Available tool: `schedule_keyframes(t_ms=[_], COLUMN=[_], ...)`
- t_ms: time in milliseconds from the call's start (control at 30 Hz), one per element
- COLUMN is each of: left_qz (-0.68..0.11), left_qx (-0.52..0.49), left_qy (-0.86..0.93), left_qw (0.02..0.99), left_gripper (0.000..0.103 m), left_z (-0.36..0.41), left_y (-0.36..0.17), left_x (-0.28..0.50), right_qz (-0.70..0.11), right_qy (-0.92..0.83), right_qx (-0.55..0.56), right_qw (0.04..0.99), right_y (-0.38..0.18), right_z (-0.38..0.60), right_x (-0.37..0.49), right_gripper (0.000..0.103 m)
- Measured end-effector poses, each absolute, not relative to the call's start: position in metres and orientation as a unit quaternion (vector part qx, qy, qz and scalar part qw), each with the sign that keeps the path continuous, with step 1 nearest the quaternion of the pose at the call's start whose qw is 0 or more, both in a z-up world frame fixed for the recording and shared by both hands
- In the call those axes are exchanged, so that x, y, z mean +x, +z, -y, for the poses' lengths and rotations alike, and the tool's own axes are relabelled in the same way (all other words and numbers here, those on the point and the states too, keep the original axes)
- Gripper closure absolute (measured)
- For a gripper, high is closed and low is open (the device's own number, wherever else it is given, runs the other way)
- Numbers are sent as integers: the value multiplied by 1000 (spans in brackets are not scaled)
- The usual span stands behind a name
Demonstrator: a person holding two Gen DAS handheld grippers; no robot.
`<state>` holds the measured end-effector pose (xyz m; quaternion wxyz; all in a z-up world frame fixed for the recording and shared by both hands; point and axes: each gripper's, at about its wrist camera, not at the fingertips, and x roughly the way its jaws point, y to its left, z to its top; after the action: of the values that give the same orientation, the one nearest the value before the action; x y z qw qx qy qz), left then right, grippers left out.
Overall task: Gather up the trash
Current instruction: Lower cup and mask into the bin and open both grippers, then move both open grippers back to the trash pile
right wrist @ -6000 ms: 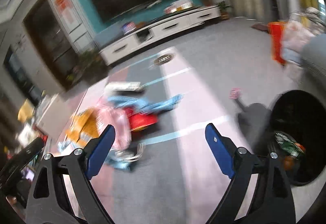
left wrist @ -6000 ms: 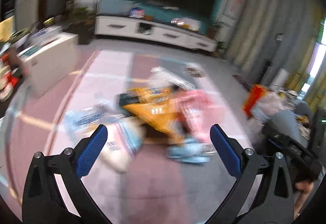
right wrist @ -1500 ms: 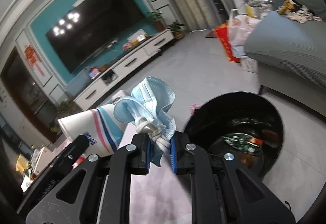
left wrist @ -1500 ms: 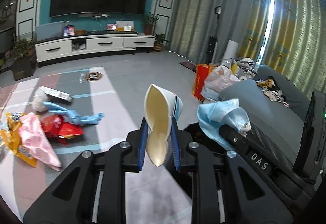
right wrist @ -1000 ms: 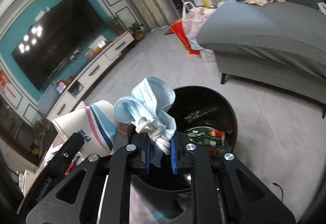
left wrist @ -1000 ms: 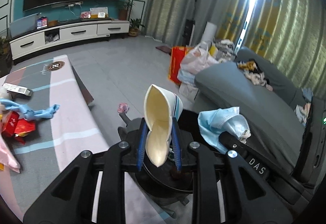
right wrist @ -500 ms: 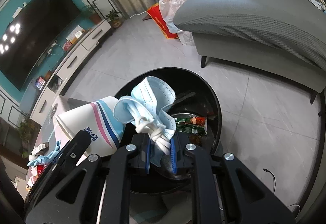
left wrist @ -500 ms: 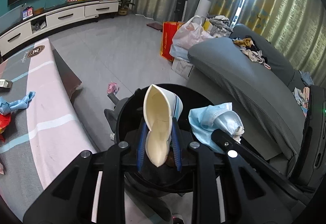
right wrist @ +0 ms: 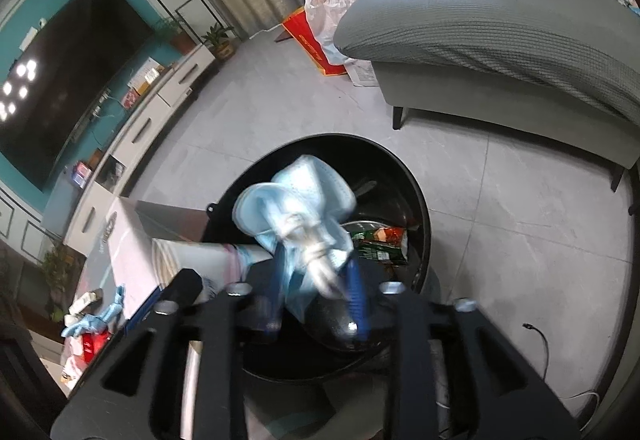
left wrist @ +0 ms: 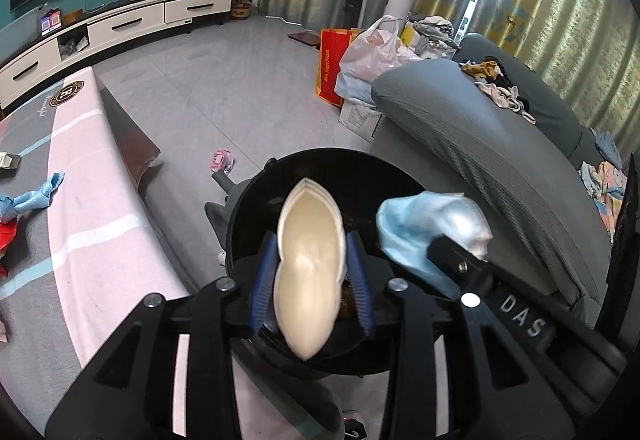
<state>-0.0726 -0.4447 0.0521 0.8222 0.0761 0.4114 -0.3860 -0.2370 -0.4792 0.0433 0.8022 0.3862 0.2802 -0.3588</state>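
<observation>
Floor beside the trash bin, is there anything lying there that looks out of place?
Yes. A small pink wrapper lies on the grey floor just outside the black bin, between it and the table. It looks like stray trash not yet collected.

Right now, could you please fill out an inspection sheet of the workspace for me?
Surface: striped cloth-covered table left of the bin; grey tiled floor.
Job's things: squashed paper cup between the left gripper fingers; blue face mask between the right gripper fingers; both over the open black bin, which already holds a green wrapper.
Clutter: blue cloth and red wrapper on the table; small pink item on the floor.
Grippers: both have just been opening; the mask looks blurred, seemingly slipping free.
Cables: thin black lead on the floor.
Surroundings: grey sofa with laundry, shopping bags, TV cabinet.
</observation>
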Motion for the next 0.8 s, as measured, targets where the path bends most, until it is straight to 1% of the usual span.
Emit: schedule_keyframes(t_ms=[33,67,100,133,167,233,300,333,433,500,600,800], left_qz=[-409,-406,-403,-396,-389,-368,-352,-347,-335,-330,-323,-315], left_qx=[76,77,77,78,79,83,83,79,56,37,12,-29], left_qy=[-383,-380,-378,-375,-373,-357,-338,-330,-300,-276,-235,-114], left_qw=[824,827,830,834,838,855,869,874,891,902,917,942], left_gripper=[55,49,36,24,20,11,6,5,3,3,3,3], left_z=[443,440,436,429,424,408,388,379,337,304,250,118], left_y=[54,57,60,65,68,79,91,96,112,122,133,144], left_x=[-72,-72,-72,-73,-74,-75,-73,-71,-61,-55,-46,-27], right_qz=[-275,-269,-262,-256,-246,-236,-233,-233,-243,-244,-245,-269], right_qy=[-360,-361,-361,-360,-355,-341,-334,-329,-307,-295,-262,-182], right_qx=[388,390,393,396,399,396,390,384,352,331,301,232], right_qw=[803,803,804,805,809,819,826,830,850,863,883,917], right_y=[45,47,49,51,54,60,65,68,80,87,98,109], right_z=[479,479,478,478,477,471,465,461,441,429,406,344], right_x=[-240,-242,-244,-245,-247,-244,-237,-233,-213,-201,-180,-132], right_gripper=[59,54,44,37,28,23,17,17,14,8,8,8])
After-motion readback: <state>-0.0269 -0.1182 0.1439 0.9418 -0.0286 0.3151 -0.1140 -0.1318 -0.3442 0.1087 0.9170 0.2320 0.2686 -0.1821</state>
